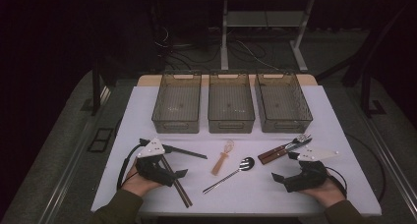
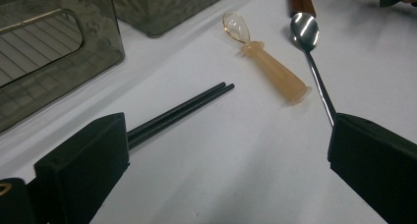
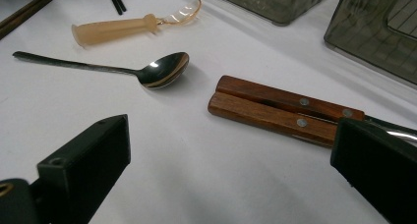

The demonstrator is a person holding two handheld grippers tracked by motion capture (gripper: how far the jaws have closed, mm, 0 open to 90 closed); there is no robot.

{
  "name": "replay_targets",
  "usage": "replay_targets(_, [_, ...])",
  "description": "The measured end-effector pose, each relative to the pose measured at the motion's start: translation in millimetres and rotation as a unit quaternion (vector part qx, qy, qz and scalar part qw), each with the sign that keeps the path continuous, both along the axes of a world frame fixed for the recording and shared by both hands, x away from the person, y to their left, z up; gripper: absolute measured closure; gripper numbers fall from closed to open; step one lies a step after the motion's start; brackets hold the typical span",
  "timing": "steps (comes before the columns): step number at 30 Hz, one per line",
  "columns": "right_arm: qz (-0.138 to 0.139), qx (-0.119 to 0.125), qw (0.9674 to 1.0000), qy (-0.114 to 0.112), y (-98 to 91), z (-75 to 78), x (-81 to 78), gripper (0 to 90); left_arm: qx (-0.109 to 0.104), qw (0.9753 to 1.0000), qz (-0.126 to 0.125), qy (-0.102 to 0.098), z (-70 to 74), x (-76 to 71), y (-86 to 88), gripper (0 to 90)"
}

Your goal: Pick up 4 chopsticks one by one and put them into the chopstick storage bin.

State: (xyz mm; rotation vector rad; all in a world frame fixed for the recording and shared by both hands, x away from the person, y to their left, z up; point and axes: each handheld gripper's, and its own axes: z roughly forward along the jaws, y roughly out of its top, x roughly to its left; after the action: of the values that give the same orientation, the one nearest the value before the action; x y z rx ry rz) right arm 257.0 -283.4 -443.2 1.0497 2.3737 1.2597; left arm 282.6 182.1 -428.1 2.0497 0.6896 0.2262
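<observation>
Cutlery lies on the white table (image 1: pixel 334 121). My left gripper (image 1: pixel 174 162) rests at the front left, jaws open and empty (image 2: pixel 226 150). Black chopsticks (image 1: pixel 189 153) run past its left jaw (image 2: pixel 187 108), and brown chopsticks (image 1: pixel 179 187) lie under it. An orange-handled clear spoon (image 1: pixel 221 161) (image 2: pixel 275 71) and a metal spoon (image 1: pixel 231 175) (image 2: pixel 314 71) lie mid-table. My right gripper (image 1: pixel 284 166) sits at the front right, open and empty (image 3: pixel 231 155). Just ahead of it are a wooden-handled fork and knife (image 1: pixel 282 149) (image 3: pixel 275 111).
Three translucent grey bins (image 1: pixel 177 108), (image 1: pixel 231 108), (image 1: pixel 282 106) stand in a row at the back of the table, all without contents. Bare white table surface lies between the two grippers. Table legs and cables are on the dark floor behind.
</observation>
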Motion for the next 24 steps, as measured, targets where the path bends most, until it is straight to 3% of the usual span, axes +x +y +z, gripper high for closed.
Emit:
replay_targets(7, [-0.001, 0.001, 1.0000, 0.005, -0.2, -0.8, 0.9, 1.4, 0.008, 0.9999, 0.008, -0.003, 4.4, 6.3, 6.6, 6.2])
replay_targets(16, [-0.002, 0.004, 0.9999, 0.010, 1.5, -0.7, 1.9, 1.4, 0.016, 0.9994, 0.025, -0.015, 9.3, 13.4, 19.4, 33.2])
replay_targets(17, [-0.002, 0.004, 0.9999, 0.010, 1.5, -0.7, 1.9, 1.4, 0.020, 0.9992, 0.032, -0.012, 10.3, 14.6, 20.5, 33.2])
replay_targets(19, [-0.002, 0.005, 0.9999, 0.012, 1.8, -1.1, 2.8, 1.4, 0.020, 0.9986, 0.046, -0.013, 11.6, 18.1, 23.5, 47.8])
replay_targets(24, [-0.001, 0.007, 0.9998, 0.016, 1.9, -1.4, 3.2, 1.4, 0.017, 0.9972, 0.072, 0.008, 10.3, 29.3, 35.2, 62.5])
